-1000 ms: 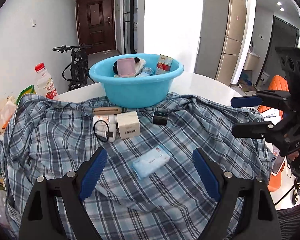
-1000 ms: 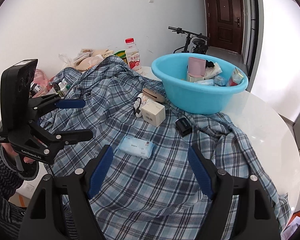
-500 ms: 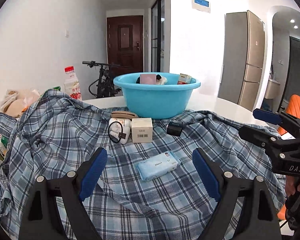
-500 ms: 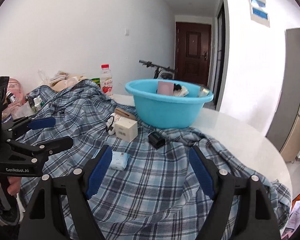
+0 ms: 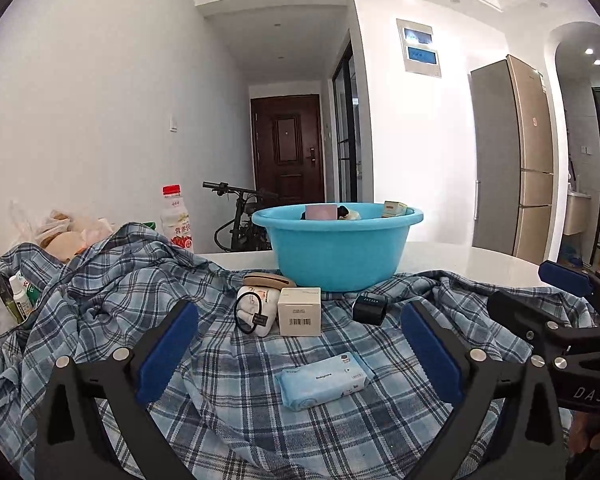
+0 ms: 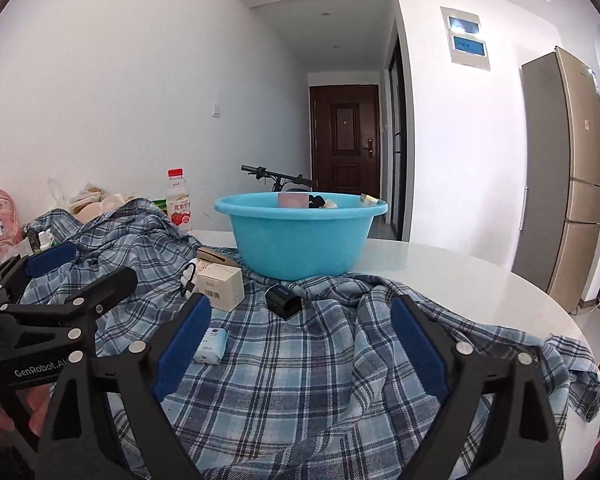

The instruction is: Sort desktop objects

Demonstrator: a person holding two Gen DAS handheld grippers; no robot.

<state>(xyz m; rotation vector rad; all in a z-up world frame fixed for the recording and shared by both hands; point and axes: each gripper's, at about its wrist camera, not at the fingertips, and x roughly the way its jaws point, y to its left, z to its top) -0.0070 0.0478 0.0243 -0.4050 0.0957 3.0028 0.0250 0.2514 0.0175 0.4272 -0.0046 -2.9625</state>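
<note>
the left claw (image 5: 300,354) is spread wide and holds nothing; its blue pads (image 5: 167,354) sit low over a plaid shirt (image 5: 228,396) that covers much of a white bench (image 5: 480,260). between the pads, on the shirt, lies a pale blue wipes pack (image 5: 322,380), flat and slightly askew. beyond it stands a white box (image 5: 299,311) with a barcode facing the camera. touching the box's left side is a white bundle (image 5: 256,310) with a black cord looped on it, and a tan case (image 5: 269,280) lies just behind those two. a small black box (image 5: 369,309) rests to the right of the white box, apart from it. behind them all a blue basin (image 5: 336,246) sits at the shirt's far edge, with a pink item and a few cartons showing above its rim. a bottle (image 5: 176,222) with a red cap stands left of the basin, past the shirt's folds.

the right claw (image 6: 300,350) is also spread and empty, low over the shirt (image 6: 320,380) and facing the basin (image 6: 300,236). in its view the wipes pack (image 6: 211,345) peeks out just past the left pad, the white box (image 6: 220,286) and black box (image 6: 283,301) lie further on, and the left claw (image 6: 72,268) shows at the left edge. the right claw (image 5: 548,288) shows at the right edge of the left wrist view.
</note>
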